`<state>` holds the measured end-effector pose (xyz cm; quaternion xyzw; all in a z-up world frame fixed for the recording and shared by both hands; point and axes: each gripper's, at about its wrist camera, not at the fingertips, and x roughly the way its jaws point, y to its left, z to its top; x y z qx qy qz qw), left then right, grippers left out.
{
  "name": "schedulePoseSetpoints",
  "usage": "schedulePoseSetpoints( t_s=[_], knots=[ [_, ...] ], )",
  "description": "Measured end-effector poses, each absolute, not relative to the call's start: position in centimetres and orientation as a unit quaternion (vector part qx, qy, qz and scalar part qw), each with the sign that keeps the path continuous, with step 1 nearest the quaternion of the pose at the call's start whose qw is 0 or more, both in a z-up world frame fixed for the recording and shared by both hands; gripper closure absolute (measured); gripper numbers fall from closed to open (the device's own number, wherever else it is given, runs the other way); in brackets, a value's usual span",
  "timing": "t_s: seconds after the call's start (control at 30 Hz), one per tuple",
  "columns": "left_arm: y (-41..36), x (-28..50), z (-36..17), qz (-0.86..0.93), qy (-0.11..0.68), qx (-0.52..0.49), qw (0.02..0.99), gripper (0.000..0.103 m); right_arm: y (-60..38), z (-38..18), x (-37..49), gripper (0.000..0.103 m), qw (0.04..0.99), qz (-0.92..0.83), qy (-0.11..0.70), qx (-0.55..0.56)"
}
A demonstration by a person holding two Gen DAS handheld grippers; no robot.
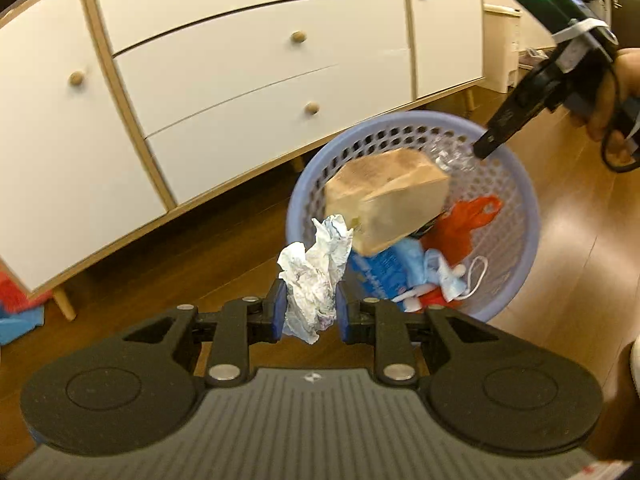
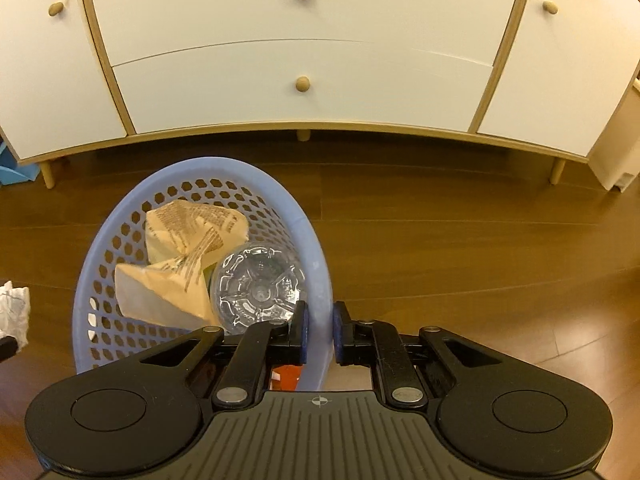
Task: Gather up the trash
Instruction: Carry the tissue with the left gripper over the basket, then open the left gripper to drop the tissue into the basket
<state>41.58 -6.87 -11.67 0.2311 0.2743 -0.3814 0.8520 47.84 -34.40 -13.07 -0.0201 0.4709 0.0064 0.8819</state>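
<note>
While left fingers (image 1: 311, 312) clench one crumpled paper (image 1: 316, 280), right fingers (image 2: 319, 332) astride one basket's rim (image 2: 316, 280).

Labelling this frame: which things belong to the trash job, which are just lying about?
Job:
crumpled paper in left tool
blue basket, rim in right tool
paper bag, plastic bottle, red bag, face mask inside

Just there:
white cabinet
wood floor
</note>
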Motion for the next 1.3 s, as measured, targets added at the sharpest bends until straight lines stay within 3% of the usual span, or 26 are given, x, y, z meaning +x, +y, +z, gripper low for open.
schedulePoseSetpoints(
  t_s=[0.9,1.03,1.07,1.3],
  knots=[
    [-12.8,40.8,-13.5,-0.427,0.274,0.244,0.826,0.080,-33.2,-12.9,48.2,0.094,0.880,0.027,0.472,-0.056],
    [-13.3,40.9,-13.6,-0.429,0.280,0.236,0.825,0.061,-33.0,-12.9,48.1,0.094,0.880,0.027,0.471,-0.057],
    [-13.2,40.9,-13.5,-0.427,0.279,0.235,0.827,0.051,-33.0,-12.9,48.1,0.094,0.880,0.027,0.471,-0.057],
    [-10.2,42.6,-12.0,-0.402,0.273,0.191,0.853,0.050,-33.3,-13.0,48.2,0.094,0.878,0.018,0.476,-0.043]
  ],
)
